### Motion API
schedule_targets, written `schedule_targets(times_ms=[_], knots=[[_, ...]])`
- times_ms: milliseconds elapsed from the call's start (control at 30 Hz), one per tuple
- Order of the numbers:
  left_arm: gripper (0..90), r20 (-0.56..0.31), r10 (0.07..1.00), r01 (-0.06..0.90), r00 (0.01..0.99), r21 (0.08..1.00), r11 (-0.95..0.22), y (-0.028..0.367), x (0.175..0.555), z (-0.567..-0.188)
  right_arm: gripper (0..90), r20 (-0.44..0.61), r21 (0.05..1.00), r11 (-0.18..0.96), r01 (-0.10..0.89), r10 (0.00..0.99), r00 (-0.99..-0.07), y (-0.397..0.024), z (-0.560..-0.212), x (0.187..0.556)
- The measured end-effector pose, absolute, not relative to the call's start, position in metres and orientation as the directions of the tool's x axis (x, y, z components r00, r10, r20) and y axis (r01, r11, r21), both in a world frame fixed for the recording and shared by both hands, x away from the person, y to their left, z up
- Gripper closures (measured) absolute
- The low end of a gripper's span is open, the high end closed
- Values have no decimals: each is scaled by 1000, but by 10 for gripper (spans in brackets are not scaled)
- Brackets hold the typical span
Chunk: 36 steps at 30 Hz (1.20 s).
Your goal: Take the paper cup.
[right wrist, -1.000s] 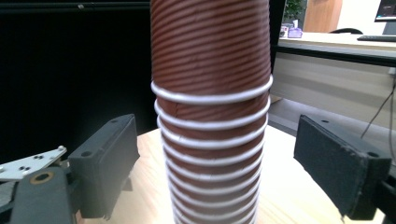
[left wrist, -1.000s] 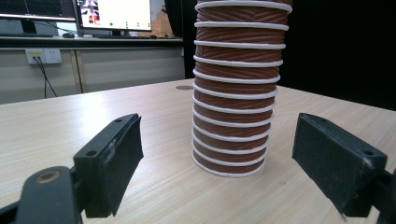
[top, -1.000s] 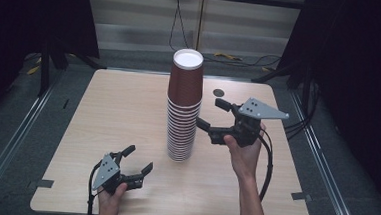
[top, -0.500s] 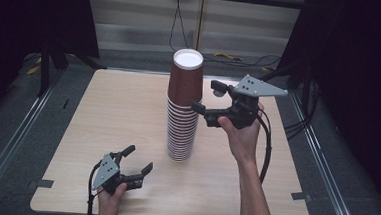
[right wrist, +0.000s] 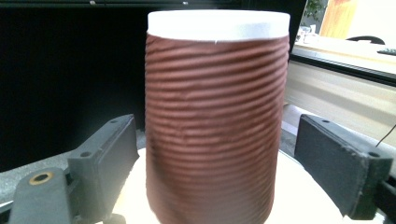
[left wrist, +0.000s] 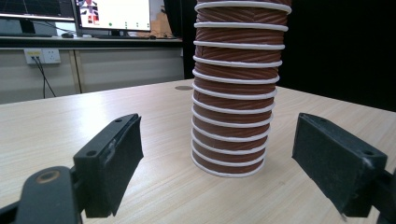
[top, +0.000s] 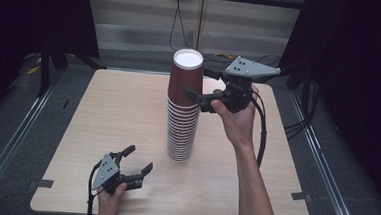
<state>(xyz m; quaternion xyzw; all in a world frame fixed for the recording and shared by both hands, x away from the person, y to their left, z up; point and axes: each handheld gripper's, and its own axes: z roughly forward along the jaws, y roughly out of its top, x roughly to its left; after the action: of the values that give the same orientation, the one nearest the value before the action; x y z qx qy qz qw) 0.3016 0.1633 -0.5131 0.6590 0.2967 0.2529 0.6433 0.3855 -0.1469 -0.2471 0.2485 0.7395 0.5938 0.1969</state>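
A tall stack of brown ribbed paper cups (top: 182, 122) with white rims stands at the middle of the wooden table (top: 108, 112). My right gripper (top: 198, 83) is held up at the level of the top cup (top: 186, 79). It is open, one jaw on each side of that cup, and the right gripper view shows the top cup (right wrist: 215, 121) with a gap to each pad. My left gripper (top: 140, 157) rests near the table's front left, open and empty. It faces the foot of the stack (left wrist: 231, 116), well short of it.
A small dark disc (left wrist: 183, 87) lies on the table beyond the stack. A desk with monitors (left wrist: 112, 14) stands past the far edge. Cables (top: 262, 137) trail from the right gripper along the forearm. Bare tabletop lies left of the stack.
The right gripper has risen from beside the stack's upper part to the top cup and moved in, so its jaws now straddle that cup. The left gripper has stayed still.
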Motion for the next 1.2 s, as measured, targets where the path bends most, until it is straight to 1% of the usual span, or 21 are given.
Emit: schedule_targets(times_ms=[100, 167, 300, 567, 900, 1033, 1100, 1200], knots=[[157, -50, 716, 65, 696, 998, 7, 163, 301, -513, 130, 17, 978, 159, 134, 582, -813, -147, -244, 389], [157, -67, 704, 77, 707, 997, 18, 162, 301, -513, 130, 20, 977, 162, 139, 577, -817, -147, -243, 391], [156, -50, 716, 64, 697, 998, 7, 163, 301, -513, 130, 17, 975, 174, 141, 571, -821, -143, -241, 395], [157, -58, 712, 69, 699, 998, 14, 162, 301, -513, 130, 7, 967, 206, 148, 562, -827, -134, -233, 402], [157, -48, 716, 64, 697, 998, 4, 163, 302, -513, 133, 8, 959, 233, 164, 551, -834, -124, -228, 410], [156, -47, 715, 64, 697, 998, 4, 163, 301, -513, 173, 2, 957, 241, 162, 553, -833, -122, -227, 411], [156, -48, 715, 64, 697, 998, 4, 163, 301, -513, 179, 23, 955, 235, 183, 555, -831, -121, -227, 412], [157, -48, 715, 64, 697, 998, 5, 163, 302, -513, 187, 28, 956, 229, 184, 552, -834, -122, -227, 413]])
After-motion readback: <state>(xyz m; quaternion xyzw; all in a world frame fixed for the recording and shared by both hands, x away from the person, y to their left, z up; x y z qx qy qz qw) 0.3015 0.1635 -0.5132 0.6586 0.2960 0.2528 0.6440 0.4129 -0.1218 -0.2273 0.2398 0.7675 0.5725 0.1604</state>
